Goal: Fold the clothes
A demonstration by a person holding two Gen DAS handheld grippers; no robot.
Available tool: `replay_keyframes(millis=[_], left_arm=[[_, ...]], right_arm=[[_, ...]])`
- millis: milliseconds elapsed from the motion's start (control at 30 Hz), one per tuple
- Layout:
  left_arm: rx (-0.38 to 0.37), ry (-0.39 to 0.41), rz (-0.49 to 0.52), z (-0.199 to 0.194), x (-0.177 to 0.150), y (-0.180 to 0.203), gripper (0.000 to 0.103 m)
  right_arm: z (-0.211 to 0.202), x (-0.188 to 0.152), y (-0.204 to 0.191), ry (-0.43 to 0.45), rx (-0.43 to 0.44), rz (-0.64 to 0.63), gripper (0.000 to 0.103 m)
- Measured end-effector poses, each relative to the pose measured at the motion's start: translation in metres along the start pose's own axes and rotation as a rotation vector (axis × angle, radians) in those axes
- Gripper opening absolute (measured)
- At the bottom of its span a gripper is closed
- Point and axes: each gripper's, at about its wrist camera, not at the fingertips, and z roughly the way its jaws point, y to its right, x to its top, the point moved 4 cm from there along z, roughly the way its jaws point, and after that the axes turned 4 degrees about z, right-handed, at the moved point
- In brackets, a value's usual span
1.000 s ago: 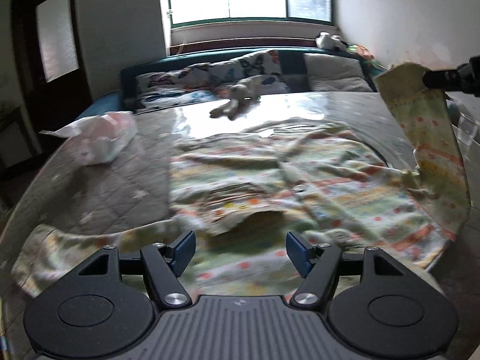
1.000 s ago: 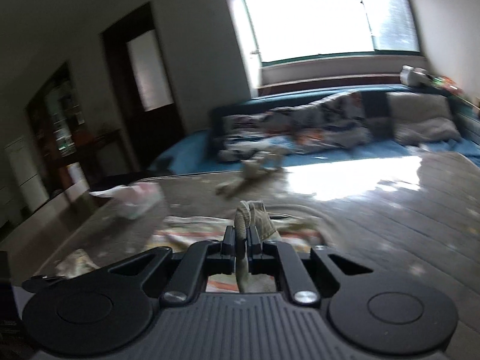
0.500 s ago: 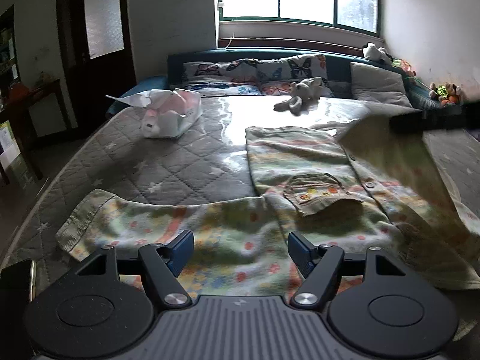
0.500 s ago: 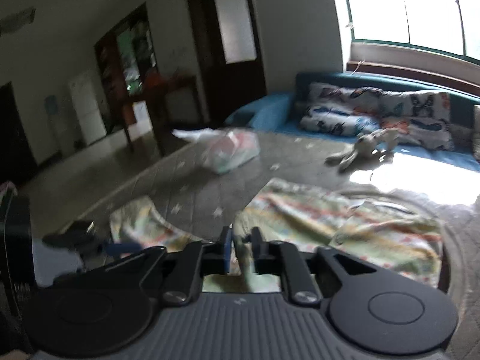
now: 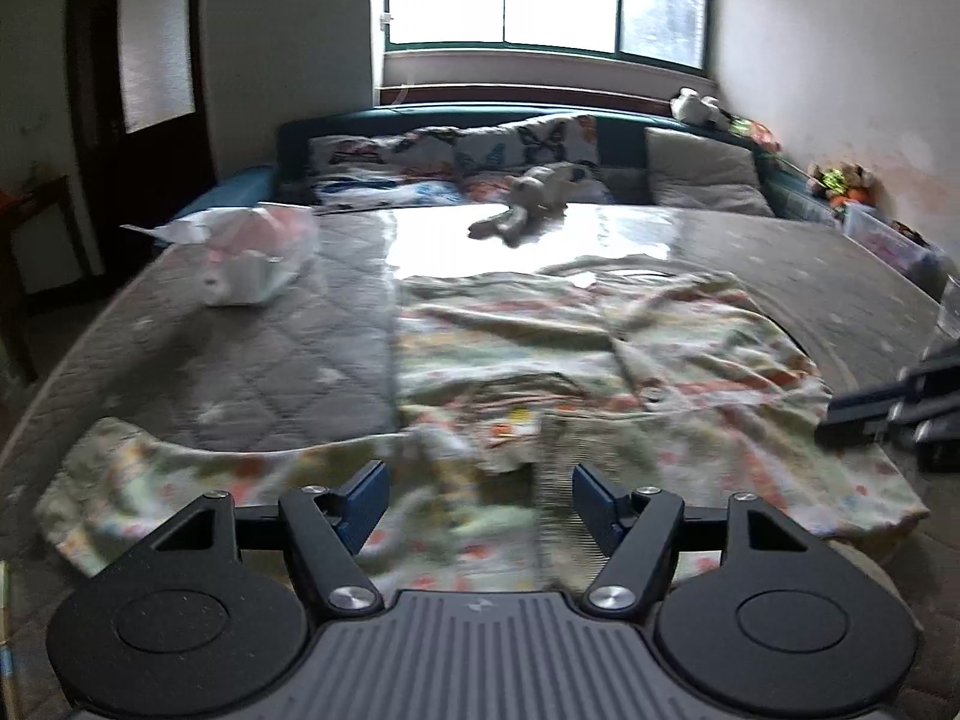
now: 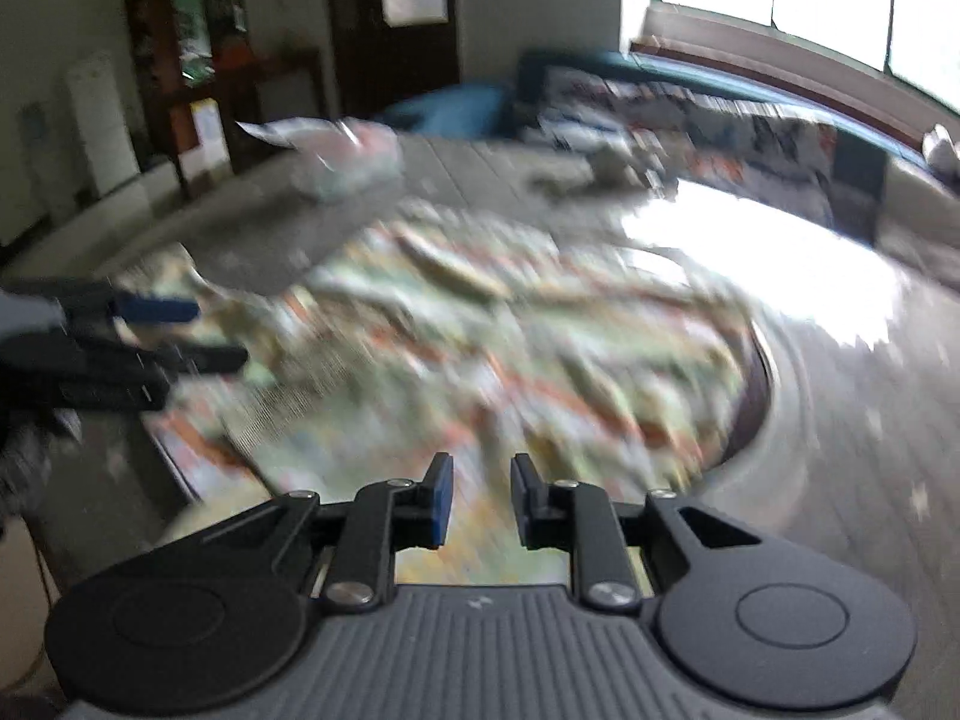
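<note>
A big grey quilted mattress [image 5: 252, 354] holds a soft, wrinkly flowered shirt [image 5: 600, 372], spread flat. The left gripper [image 5: 477, 504] hangs over its near edge, jaws wide apart. The right gripper [image 6: 478, 501] has a small gap, holding nothing.

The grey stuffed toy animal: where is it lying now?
In the left wrist view the grey stuffed toy animal lies at the far end of the bed, just before the butterfly-print pillows, beyond the patterned shirt.

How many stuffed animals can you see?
2, maybe more. One toy bunny lies on the bed near the pillows. One white plush sits on the ledge by the window. Blurry toys at the right wall may be others.
</note>
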Motion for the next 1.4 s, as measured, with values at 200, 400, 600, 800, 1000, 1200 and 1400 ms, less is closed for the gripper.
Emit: replay_keyframes(millis=[200,400,600,800,1000,1200,1400], left_arm=[[-0.064,-0.027,0.037,0.016,0.001,0.024,0.052],[-0.086,-0.059,0.055,0.028,-0.005,0.033,0.051],[-0.033,-0.067,0.007,0.026,-0.009,0.011,0.051],[0.062,-0.053,-0.062,0.014,-0.011,-0.024,0.056],[0.157,-0.039,-0.131,0.002,-0.014,-0.060,0.068],[0.388,-0.069,-0.279,-0.006,-0.033,-0.137,0.068],[0.538,-0.093,-0.385,-0.007,-0.048,-0.195,0.067]], right_arm=[[0.006,-0.034,0.029,-0.042,-0.031,0.075,0.020],[0.001,-0.024,0.040,0.000,-0.064,0.066,0.020],[0.023,-0.009,0.059,0.020,-0.092,0.119,0.020],[0.026,-0.008,0.055,0.023,-0.086,0.112,0.021],[0.027,-0.004,0.032,0.036,-0.035,0.075,0.027],[0.027,-0.003,0.020,0.044,-0.013,0.058,0.027],[0.024,-0.003,0.015,0.044,-0.004,0.048,0.027]])
